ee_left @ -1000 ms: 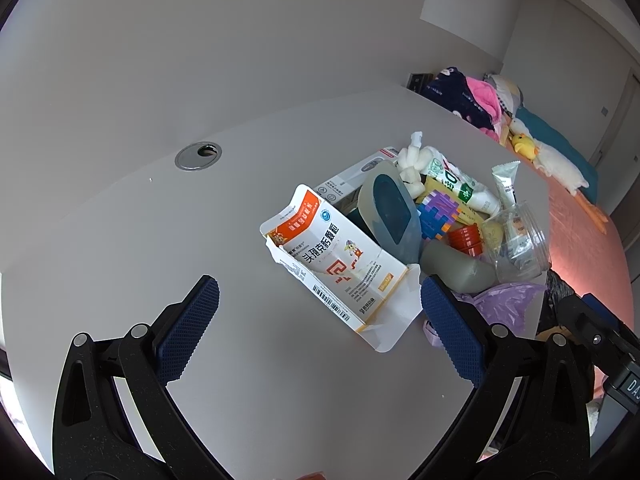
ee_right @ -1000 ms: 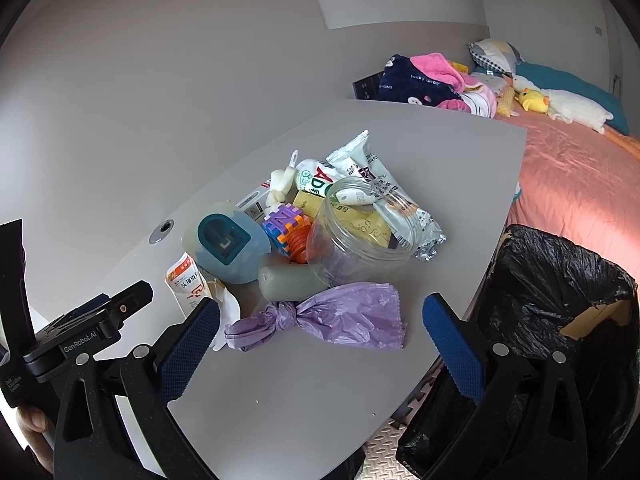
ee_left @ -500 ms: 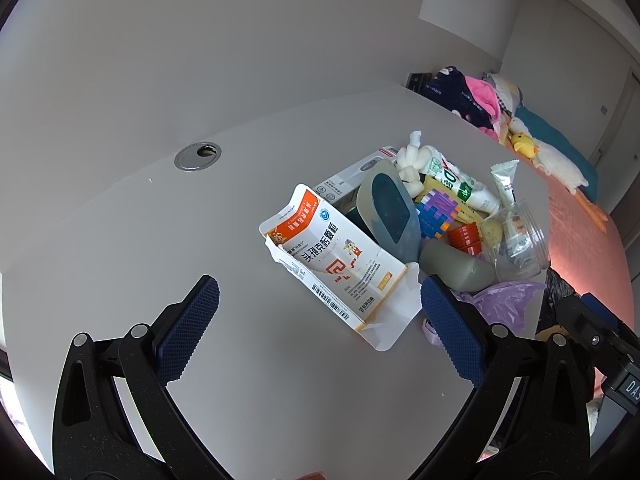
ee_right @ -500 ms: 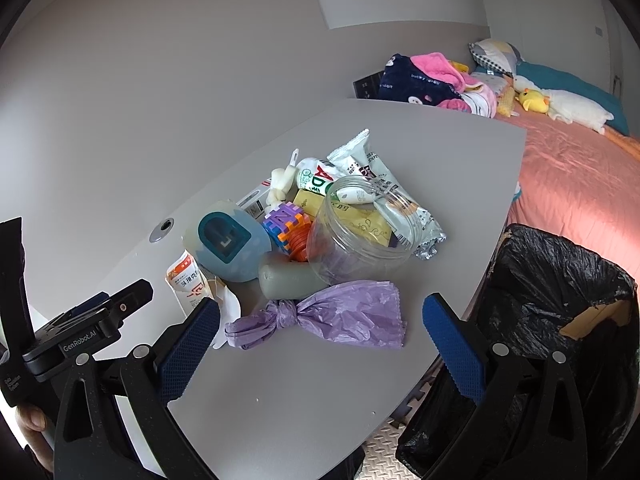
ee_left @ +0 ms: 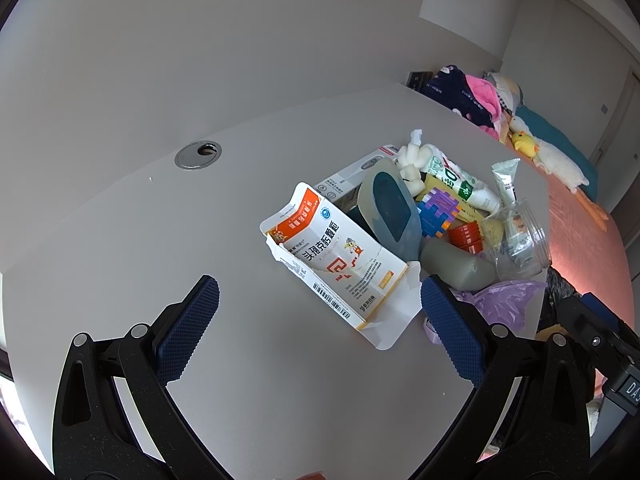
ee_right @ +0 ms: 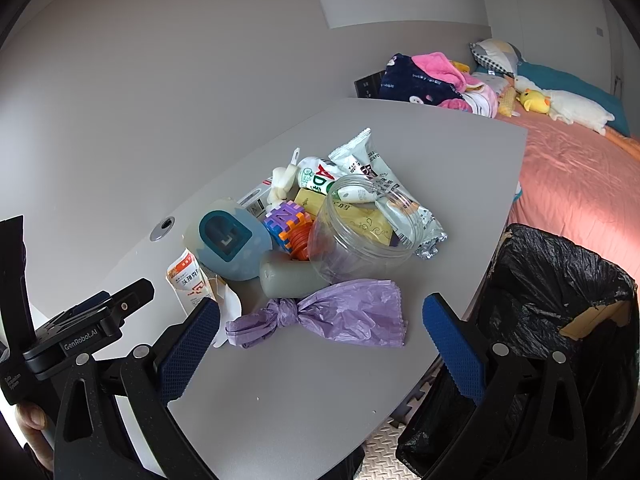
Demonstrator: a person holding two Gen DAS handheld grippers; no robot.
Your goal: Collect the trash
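A heap of trash lies on the grey table (ee_left: 160, 240). A torn white and orange medicine box (ee_left: 340, 256) is nearest my left gripper (ee_left: 316, 324), which is open and empty just before it. A knotted purple plastic bag (ee_right: 332, 316) lies just ahead of my right gripper (ee_right: 320, 340), which is open and empty. Behind the bag are a clear plastic jar (ee_right: 360, 228), a grey bottle (ee_right: 288, 276), a blue-grey device (ee_right: 228, 240), a purple toy block (ee_right: 286, 220) and snack wrappers (ee_right: 384, 184). A bin with a black liner (ee_right: 560, 300) stands at the table's right edge.
A round cable hole (ee_left: 198, 154) sits in the table near the wall. A bed with a pink cover (ee_right: 580, 176), piled clothes (ee_right: 432, 80) and plush toys (ee_right: 560, 104) is beyond the table. My left gripper's body (ee_right: 80, 332) shows at the right wrist view's lower left.
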